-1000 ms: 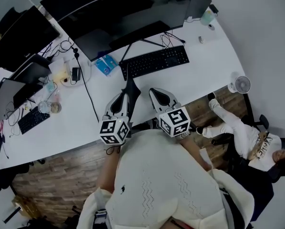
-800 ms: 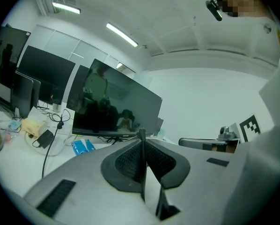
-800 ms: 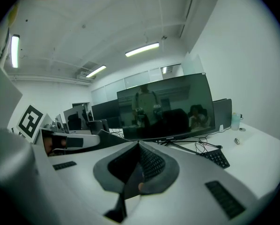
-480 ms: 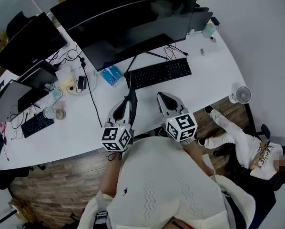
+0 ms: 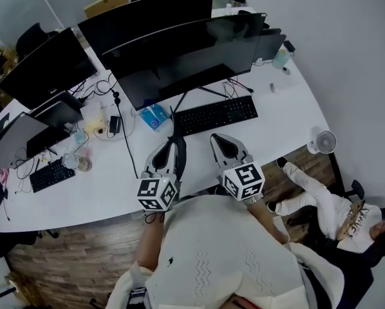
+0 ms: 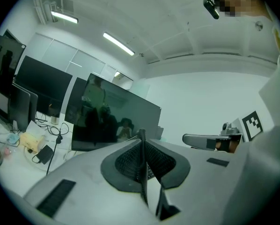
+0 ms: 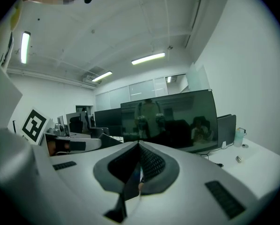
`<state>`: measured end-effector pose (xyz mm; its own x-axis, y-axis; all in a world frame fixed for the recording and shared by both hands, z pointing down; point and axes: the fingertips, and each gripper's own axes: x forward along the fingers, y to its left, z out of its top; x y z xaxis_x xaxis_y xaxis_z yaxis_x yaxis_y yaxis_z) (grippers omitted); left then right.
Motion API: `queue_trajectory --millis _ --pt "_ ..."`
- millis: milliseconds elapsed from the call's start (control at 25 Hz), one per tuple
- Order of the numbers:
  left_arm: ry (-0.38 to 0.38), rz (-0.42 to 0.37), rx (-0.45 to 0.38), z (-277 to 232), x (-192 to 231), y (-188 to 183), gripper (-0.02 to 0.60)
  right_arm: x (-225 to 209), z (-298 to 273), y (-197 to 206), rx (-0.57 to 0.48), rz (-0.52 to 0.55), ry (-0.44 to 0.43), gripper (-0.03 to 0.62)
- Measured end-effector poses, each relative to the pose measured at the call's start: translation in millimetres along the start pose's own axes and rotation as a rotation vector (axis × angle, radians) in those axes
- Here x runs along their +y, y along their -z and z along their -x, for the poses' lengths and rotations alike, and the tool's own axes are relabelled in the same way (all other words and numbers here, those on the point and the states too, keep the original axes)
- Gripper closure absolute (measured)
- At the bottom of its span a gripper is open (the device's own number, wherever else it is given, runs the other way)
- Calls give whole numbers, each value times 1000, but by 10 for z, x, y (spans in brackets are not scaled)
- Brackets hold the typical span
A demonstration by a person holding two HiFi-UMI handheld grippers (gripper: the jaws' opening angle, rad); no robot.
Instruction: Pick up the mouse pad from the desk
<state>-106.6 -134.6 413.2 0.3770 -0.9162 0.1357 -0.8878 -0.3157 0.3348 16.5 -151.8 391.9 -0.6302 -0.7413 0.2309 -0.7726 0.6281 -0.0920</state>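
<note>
I can make out no mouse pad on the white desk in any view. Both grippers hover over the desk's front edge, side by side, in front of the black keyboard. My left gripper is shut with nothing between its jaws; in the left gripper view its tips meet in front of the large dark monitor. My right gripper is shut and empty too, and its jaws are pressed together in the right gripper view. Each gripper shows in the other's view as a grey bar.
Large monitors line the back of the desk. A blue pack lies left of the keyboard, with cables and small items farther left. A bottle stands at the far right. On the floor are a fan and a seated person.
The head view has tilted, so more of the monitors shows. Both grippers have stayed shut near the desk's front edge, hardly moving relative to the keyboard.
</note>
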Motion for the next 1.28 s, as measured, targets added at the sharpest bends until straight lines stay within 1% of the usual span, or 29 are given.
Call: queue_trajectory --millis 280,480,600,800,1080,1280 --pt "0 -56 -39 -19 -28 -246 551 -55 11 -238 -54 16 9 592" --pt "11 -107 -32 -40 -25 -400 551 -100 12 -405 -89 33 17 592" --pt "24 -105 -41 -61 2 -509 551 -140 -14 -515 -105 42 21 592" --pt "23 -105 -78 -81 43 -722 551 -172 -45 -714 -133 61 19 592" --pt "31 -122 -120 -113 28 -1042 551 -160 -51 -1035 -176 60 -12 592" --pt "48 -141 -150 -103 -14 -1299 551 -77 -29 -1328 -213 113 -35 592"
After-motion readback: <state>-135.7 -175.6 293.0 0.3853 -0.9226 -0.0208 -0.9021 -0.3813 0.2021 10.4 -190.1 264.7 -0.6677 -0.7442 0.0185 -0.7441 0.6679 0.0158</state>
